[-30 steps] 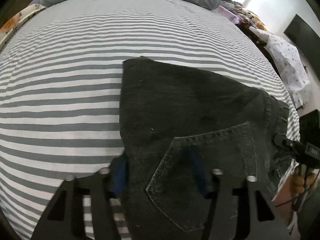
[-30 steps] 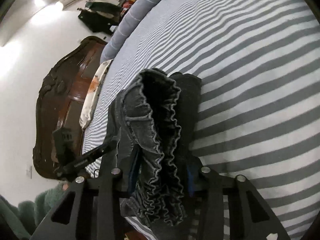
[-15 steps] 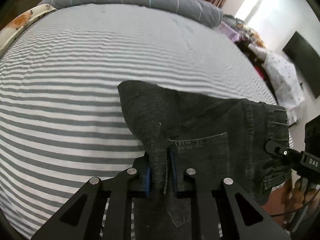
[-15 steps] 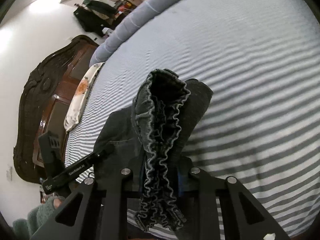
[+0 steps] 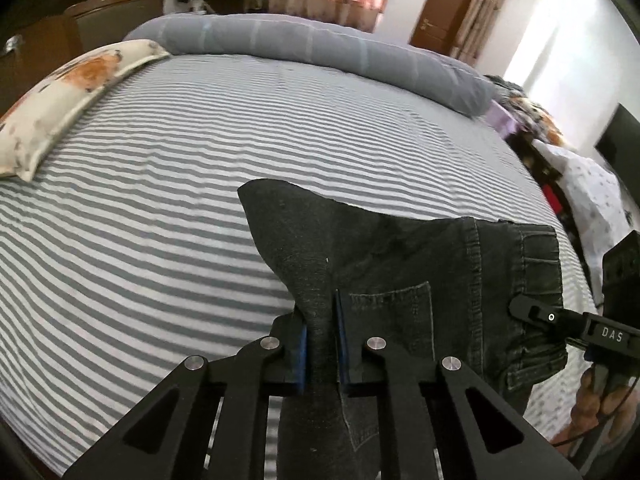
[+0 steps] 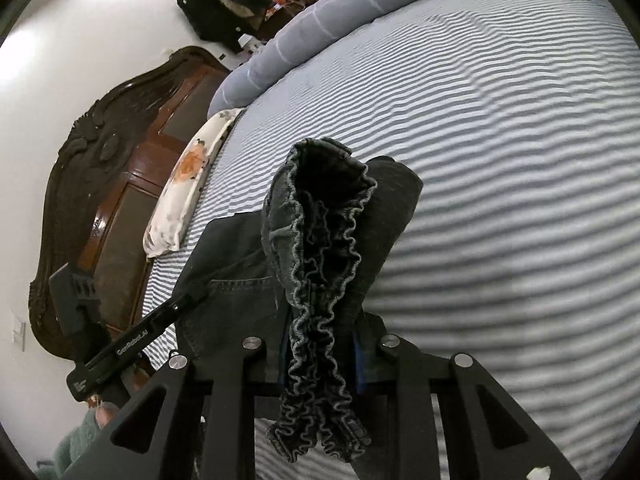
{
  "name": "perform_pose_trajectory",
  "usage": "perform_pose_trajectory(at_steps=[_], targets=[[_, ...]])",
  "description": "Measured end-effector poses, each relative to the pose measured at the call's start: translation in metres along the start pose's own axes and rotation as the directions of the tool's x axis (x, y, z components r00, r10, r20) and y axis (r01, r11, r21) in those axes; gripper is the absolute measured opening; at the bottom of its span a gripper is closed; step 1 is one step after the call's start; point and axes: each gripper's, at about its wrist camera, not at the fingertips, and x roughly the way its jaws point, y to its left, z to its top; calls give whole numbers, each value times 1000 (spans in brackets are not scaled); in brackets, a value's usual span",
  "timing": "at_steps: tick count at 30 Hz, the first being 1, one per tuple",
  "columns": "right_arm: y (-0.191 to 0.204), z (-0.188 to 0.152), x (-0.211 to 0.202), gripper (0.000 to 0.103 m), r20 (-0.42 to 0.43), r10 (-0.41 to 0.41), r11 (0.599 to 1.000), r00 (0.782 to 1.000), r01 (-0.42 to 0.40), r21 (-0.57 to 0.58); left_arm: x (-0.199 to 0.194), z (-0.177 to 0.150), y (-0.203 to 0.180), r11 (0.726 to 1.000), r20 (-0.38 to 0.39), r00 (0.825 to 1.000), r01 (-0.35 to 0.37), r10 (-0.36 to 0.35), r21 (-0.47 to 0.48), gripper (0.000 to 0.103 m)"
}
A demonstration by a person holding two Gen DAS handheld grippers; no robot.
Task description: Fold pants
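Dark grey denim pants [image 5: 404, 264] hang folded over the striped bed [image 5: 160, 200], lifted at the near edge. My left gripper [image 5: 322, 344] is shut on a pinched fold of the pants beside the back pocket [image 5: 392, 312]. My right gripper [image 6: 320, 344] is shut on the ruffled elastic waistband [image 6: 320, 280], which bunches up between the jaws. The right gripper shows in the left wrist view [image 5: 560, 320], and the left gripper shows in the right wrist view [image 6: 132, 340].
A rolled grey duvet [image 5: 320, 48] lies along the far side of the bed. A floral pillow [image 5: 68, 96] lies at the left by a dark wooden headboard [image 6: 100, 200]. Clutter and a patterned cloth [image 5: 592, 192] stand to the right of the bed.
Both grippers went from open around the pants to shut on them, then lifted the near edge up off the bed. More of the room shows now.
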Motion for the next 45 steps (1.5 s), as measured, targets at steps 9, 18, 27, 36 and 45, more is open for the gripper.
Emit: perform_pose_trajectory(at_steps=[9,18,27,36,45], targets=[[-7,18,62,25,-36,-90,996,995,90,6,37,3,63,996,-72,995,-79,76,-43,14],[-32,-19,44,61,2,-284,958,959,284,-50,36,-56,71,992,-120,985,-126,122,-26,56],[-39,-34,46,70,9,-368,930,930,368,-27,33,-89,56,977,-103,972,-209,211,34,61],[18,-41,24,76,80,-462,871,883,469,-143,-15,-80,42,957,-54,956,-286,288,42,70],[81,-78,-10,86,166,-449,854,878,476,-212,-67,-81,19,942,20,946,-325,325,85,80]])
